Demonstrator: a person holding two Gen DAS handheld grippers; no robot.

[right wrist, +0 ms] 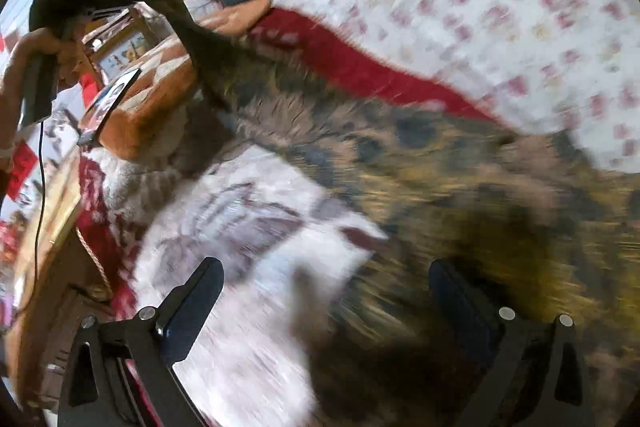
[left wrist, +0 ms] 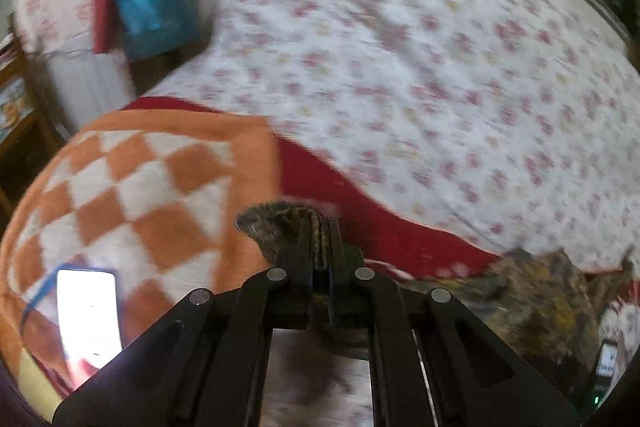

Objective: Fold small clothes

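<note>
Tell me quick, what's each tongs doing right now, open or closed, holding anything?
Left tongs: closed, pinching an edge of the fuzzy brown patterned garment.
Right tongs: open, holding nothing, over the same garment.

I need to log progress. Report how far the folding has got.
Done: nothing looks folded yet. In hand: the left gripper is shut on a corner of the mottled brown cloth, which stretches from it across the bed; the right gripper is open above the cloth. Left: every fold, as far as the blurred views show.
</note>
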